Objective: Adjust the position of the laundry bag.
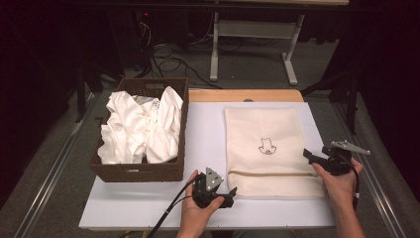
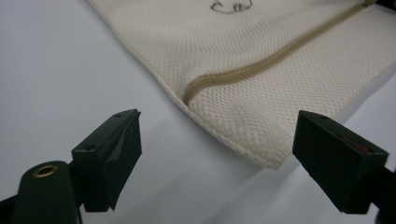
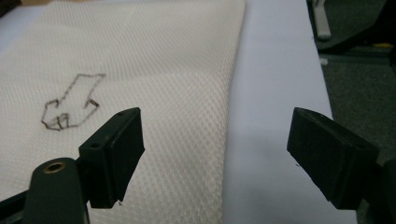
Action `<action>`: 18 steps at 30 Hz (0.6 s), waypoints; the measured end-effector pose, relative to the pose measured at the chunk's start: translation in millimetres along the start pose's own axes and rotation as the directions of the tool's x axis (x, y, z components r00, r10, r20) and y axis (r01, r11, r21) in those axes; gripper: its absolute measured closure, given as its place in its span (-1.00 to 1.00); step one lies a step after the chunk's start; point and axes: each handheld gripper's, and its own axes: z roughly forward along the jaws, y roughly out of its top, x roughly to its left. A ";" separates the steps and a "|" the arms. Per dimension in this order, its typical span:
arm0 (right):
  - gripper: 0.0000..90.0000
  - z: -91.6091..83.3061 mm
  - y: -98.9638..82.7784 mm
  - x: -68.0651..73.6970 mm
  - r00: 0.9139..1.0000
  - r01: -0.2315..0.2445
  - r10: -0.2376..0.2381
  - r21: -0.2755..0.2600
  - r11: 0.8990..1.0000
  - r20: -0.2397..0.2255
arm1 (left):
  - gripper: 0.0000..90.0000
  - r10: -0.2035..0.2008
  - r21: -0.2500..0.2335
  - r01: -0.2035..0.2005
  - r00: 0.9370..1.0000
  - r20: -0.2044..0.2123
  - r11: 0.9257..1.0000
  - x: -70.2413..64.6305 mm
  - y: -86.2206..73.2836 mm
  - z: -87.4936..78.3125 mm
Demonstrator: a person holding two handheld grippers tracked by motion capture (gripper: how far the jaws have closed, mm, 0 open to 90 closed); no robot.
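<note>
On the white tabletop [image 1: 208, 134], a flat cream mesh zip bag with a small outline drawing [image 1: 270, 148] lies spread out, its tan zipper [image 1: 272, 173] running across the end nearest the person. Just left of the bag's near left corner sits the left gripper [image 1: 224, 196], jaws released and wide, framing that corner where the zipper ends; this looks like a line-up to pinch the corner or hold it while the zip is worked. At the bag's right edge, beside the zipper's other end, the right gripper [image 1: 308, 154] hovers with jaws also spread and holding nothing, straddling the bag's side hem. Left of the bag, apart from it, a dark brown woven basket [image 1: 141, 171] holds crumpled white garments [image 1: 141, 129], probably meant for the bag. Bare tabletop lies between bag and basket and along the bag's near edge, leaving room to slide either corner.
</note>
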 end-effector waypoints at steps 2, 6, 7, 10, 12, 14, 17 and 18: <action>-0.51 5.3 -3.7 -2.8 1.000 -0.002 0.002 0.041 0.999 0.008 | -0.65 -0.008 0.020 0.007 1.000 0.017 1.000 -2.9 -1.3 5.8; -0.33 9.6 -6.7 -4.8 1.000 -0.001 -0.001 0.078 0.997 0.019 | -0.64 -0.032 0.080 0.030 0.999 0.015 0.996 -5.5 -1.2 15.3; -0.29 10.7 -7.4 -5.2 1.000 -0.003 0.002 0.084 0.996 0.015 | -0.63 -0.047 0.106 0.046 0.999 0.009 0.993 -4.8 -0.5 17.7; -0.28 16.3 -10.5 -6.0 1.000 -0.010 0.011 0.124 0.992 -0.003 | -0.55 -0.070 0.127 0.067 0.997 0.013 0.990 -3.3 0.1 19.2; -0.25 17.2 -10.1 -5.6 1.000 0.001 -0.001 0.126 0.992 -0.006 | -0.50 -0.068 0.127 0.066 0.998 0.010 0.990 -3.4 0.5 19.2; -0.25 18.1 -10.2 -4.0 1.000 0.006 -0.006 0.130 0.992 -0.003 | -0.43 -0.080 0.126 0.078 0.997 0.015 0.989 -4.4 1.6 19.8; -0.17 18.6 -10.2 -0.9 1.000 0.030 -0.030 0.133 0.991 -0.002 | -0.30 -0.082 0.129 0.077 0.996 0.031 0.989 -7.9 3.5 21.9; -0.11 18.8 -10.4 1.3 0.999 0.043 -0.041 0.135 0.990 -0.014 | -0.30 -0.081 0.129 0.076 0.996 0.033 0.989 -9.1 4.0 22.7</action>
